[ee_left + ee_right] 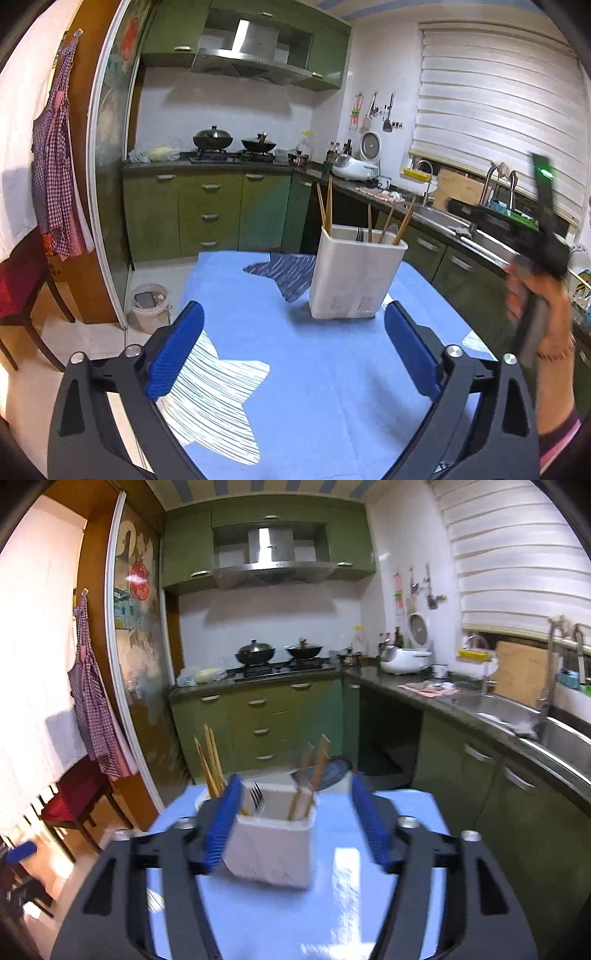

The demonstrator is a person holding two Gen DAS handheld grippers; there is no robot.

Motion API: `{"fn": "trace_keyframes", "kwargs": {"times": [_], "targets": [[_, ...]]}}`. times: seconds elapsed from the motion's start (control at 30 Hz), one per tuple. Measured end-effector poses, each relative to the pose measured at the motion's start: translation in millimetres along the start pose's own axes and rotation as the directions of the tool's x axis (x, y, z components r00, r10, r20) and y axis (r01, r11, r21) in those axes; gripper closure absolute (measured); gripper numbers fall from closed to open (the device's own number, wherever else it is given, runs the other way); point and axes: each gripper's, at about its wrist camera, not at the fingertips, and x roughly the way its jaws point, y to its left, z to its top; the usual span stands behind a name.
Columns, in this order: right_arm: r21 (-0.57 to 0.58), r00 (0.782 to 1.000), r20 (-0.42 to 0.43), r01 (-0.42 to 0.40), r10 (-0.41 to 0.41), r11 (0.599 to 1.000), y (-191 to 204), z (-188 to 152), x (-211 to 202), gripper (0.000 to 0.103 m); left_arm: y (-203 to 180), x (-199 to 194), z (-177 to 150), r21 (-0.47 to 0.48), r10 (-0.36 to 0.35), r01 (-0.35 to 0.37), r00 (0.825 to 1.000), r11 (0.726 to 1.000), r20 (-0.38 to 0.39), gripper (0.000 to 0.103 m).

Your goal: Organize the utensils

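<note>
A white rectangular utensil holder (354, 277) stands on the blue tablecloth (314, 369). It holds wooden chopsticks (325, 206) and a metal fork (360, 234). My left gripper (293, 347) is open and empty, held back from the holder. In the right wrist view the holder (269, 845) sits between the open fingers of my right gripper (295, 823), just beyond them, with chopsticks (210, 764) and a fork (256, 795) in it. The right gripper is empty. It shows blurred at the right of the left wrist view, where its fingers are hidden.
The table stands in a kitchen with green cabinets (210, 214). A counter with a sink (517, 716) runs along the right. A stove with two woks (255, 653) is at the back. A bucket (149, 306) and a red chair (74, 801) stand on the floor at the left.
</note>
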Motion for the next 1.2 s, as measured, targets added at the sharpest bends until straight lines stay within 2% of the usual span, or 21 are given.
{"fn": "trace_keyframes", "kwargs": {"times": [0.07, 0.13, 0.17, 0.2, 0.23, 0.4, 0.6, 0.67, 0.87, 1.0, 1.2], "targets": [[-0.006, 1.0, -0.001, 0.023, -0.023, 1.0, -3.4, -24.3, -17.7, 0.021, -2.4, 7.7, -7.8, 0.007, -0.001, 0.001, 1.0, 1.0, -0.021, 0.008], [-0.019, 0.998, -0.023, 0.056, -0.056, 0.998, -7.0, -55.7, -33.1, 0.008, -5.6, 13.1, -15.9, 0.022, 0.007, -0.006, 1.0, 1.0, -0.031, 0.008], [-0.021, 0.998, -0.028, 0.062, -0.062, 0.998, -7.9, -67.8, -39.3, 0.007, -7.1, 13.5, -17.9, 0.025, 0.01, -0.01, 0.999, 1.0, -0.03, 0.008], [-0.023, 0.997, -0.041, 0.067, -0.068, 0.998, -11.0, -95.9, -52.4, 0.005, -8.8, 13.8, -21.7, 0.026, 0.014, -0.014, 1.0, 1.0, -0.024, 0.008], [-0.023, 0.997, -0.041, 0.067, -0.068, 0.998, -11.0, -95.9, -52.4, 0.005, -9.5, 12.8, -24.2, 0.024, 0.014, -0.014, 1.0, 1.0, -0.019, 0.008], [-0.007, 0.997, -0.045, 0.061, -0.062, 0.998, -13.8, -138.9, -84.5, 0.005, -14.1, 4.4, -35.2, 0.004, -0.007, 0.007, 1.0, 1.0, -0.025, 0.008], [-0.012, 0.999, 0.022, 0.044, -0.044, 0.999, -3.3, -140.4, -134.5, 0.005, -29.4, -30.0, -41.1, 0.059, 0.018, -0.018, 1.0, 0.998, 0.005, 0.008], [-0.027, 0.998, 0.042, 0.051, -0.05, 0.998, 4.9, -134.5, -160.1, 0.005, -31.6, -43.5, -42.0, 0.054, 0.014, -0.015, 1.0, 0.998, 0.007, 0.008], [-0.033, 0.996, 0.068, 0.057, -0.054, 0.998, 15.9, -133.6, -199.6, 0.005, -31.6, -75.3, -45.8, 0.025, -0.006, 0.006, 1.0, 1.0, -0.006, 0.008], [-0.059, 0.994, 0.086, 0.077, -0.072, 0.995, 25.7, -131.3, -220.5, 0.005, -34.7, -88.9, -49.8, 0.039, 0.012, -0.012, 1.0, 0.999, 0.002, 0.008], [-0.057, 0.995, 0.08, 0.067, -0.062, 0.996, 30.0, -132.4, -237.9, 0.005, -37.3, -94.5, -51.2, 0.039, 0.004, -0.004, 1.0, 0.999, -0.001, 0.008]]}}
